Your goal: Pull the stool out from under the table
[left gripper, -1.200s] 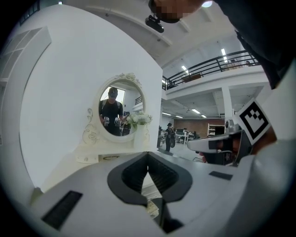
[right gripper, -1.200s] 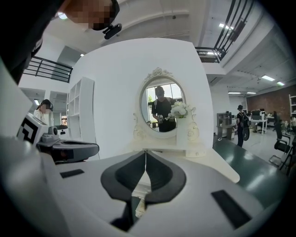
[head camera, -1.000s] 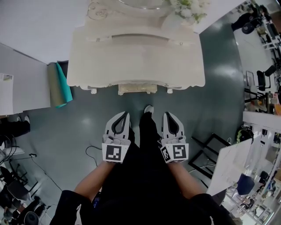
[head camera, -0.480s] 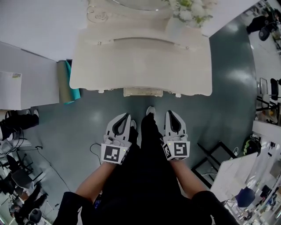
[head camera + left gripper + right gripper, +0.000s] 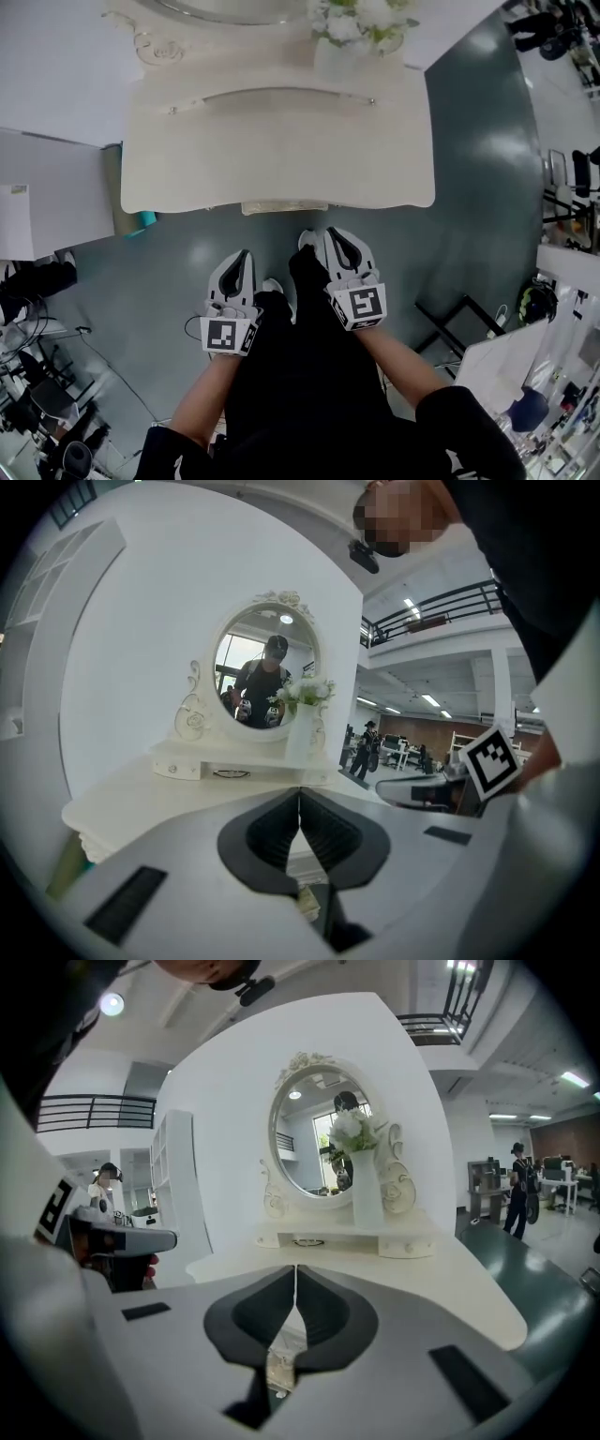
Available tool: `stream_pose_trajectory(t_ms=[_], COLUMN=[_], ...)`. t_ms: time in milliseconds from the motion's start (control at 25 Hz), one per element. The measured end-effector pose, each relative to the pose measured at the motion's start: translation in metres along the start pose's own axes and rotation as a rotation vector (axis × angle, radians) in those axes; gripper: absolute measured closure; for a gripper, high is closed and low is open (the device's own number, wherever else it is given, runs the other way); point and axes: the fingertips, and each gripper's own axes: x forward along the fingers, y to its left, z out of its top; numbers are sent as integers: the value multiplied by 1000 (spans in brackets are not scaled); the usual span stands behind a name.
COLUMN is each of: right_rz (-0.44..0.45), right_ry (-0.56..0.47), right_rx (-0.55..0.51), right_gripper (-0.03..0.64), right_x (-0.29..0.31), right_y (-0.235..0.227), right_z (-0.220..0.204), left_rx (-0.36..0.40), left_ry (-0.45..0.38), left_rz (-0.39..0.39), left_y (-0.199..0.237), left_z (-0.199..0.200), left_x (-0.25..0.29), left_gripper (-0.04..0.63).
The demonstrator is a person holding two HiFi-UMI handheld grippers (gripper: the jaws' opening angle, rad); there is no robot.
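With fingers pressed together and empty, the left gripper (image 5: 244, 257) and right gripper (image 5: 337, 236) could merely knock the stool (image 5: 284, 207), tucked under the bench (image 5: 281, 150) at 12 o'clock, unless opened first.

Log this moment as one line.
stage: pre-grasp | left tongs: shut, empty | right tongs: shut, empty | stool: tucked under table, untouched

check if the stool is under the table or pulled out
Tucked under: only a sliver of the stool shows beyond the table edge.
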Motion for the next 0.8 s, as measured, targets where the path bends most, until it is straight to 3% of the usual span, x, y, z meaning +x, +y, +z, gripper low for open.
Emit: stream_pose_trajectory(t_ms=[400,560,800], right_rz=[-4,21,41], right_ry=[32,53,111], right_rx=[-40,-77,-81], right_gripper=[598,598,597], right_x=[33,50,80], right_y=[-3,-2,-14], right_z=[-73,-123,-207], left_rx=[-11,-39,1], left_ry=[43,65,96], left_rz=[-4,-68,-87], left_y=[26,28,48], left_z=[-90,-130,-203], left_x=[17,39,68], left_gripper=[581,580,580])
